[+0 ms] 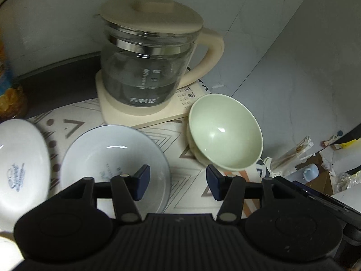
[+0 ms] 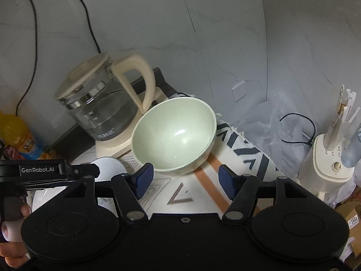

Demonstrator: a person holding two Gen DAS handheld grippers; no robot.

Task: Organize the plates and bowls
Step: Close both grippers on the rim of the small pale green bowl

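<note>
From the left wrist, the left gripper (image 1: pixel 178 183) hangs wide and empty over the patterned mat (image 1: pixel 180 180), with a white bowl (image 1: pixel 112 158), a white dish (image 1: pixel 20 162) and a tilted green bowl (image 1: pixel 225 133) lying separately (nothing stacked yet). From the right wrist, the right gripper (image 2: pixel 186 181) gapes empty just short of the green bowl (image 2: pixel 173 135) by the kettle (image 2: pixel 101 108), so the sorting looks barely begun.

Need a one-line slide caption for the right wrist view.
Open right gripper faces a tilted pale green bowl on a patterned mat, beside a glass kettle.

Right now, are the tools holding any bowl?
No. The left tool and right tool are both open and empty; the pale green bowl sits untouched.
</note>
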